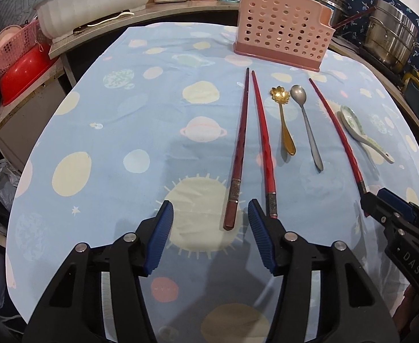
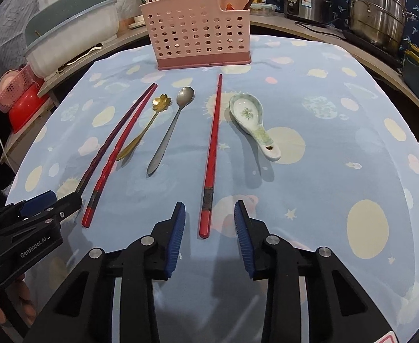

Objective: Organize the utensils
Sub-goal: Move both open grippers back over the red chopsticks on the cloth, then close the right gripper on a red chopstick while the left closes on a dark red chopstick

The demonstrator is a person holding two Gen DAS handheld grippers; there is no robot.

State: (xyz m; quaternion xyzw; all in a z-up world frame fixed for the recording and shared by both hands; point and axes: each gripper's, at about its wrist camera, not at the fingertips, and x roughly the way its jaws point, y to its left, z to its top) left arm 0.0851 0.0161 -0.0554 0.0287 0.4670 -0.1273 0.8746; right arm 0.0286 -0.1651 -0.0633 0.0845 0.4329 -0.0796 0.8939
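Left wrist view: the left tool [image 1: 210,214] is held low over the table [image 1: 109,143], which is covered by a blue planet-print cloth. Its blue pads stand apart, and the butt end of the dark red chopstick [image 1: 239,148] lies in the gap, untouched by either pad. The bright red chopstick [image 1: 263,145] runs just beside the right pad. Further right lie the gold flower spoon [image 1: 284,120], the steel spoon [image 1: 306,125], a third red chopstick [image 1: 335,134] and the ceramic soup spoon [image 1: 361,131]. The pink perforated utensil holder [image 1: 283,40] stands at the far edge. The right tool [image 1: 376,200] is seen at the third chopstick's near end; from this angle the grip cannot be judged.

Right wrist view: the right tool [image 2: 209,217] is shown with pads apart, the butt of the third red chopstick [image 2: 213,148] lying between them without contact. The ceramic soup spoon [image 2: 249,120] is shown bowl-up, with its green floral print visible. The left tool [image 2: 52,203] is seen from the side at the near ends of the dark red chopstick [image 2: 109,145] and the bright red chopstick [image 2: 115,154]. A chopstick is seen already standing in the utensil holder [image 2: 198,43].
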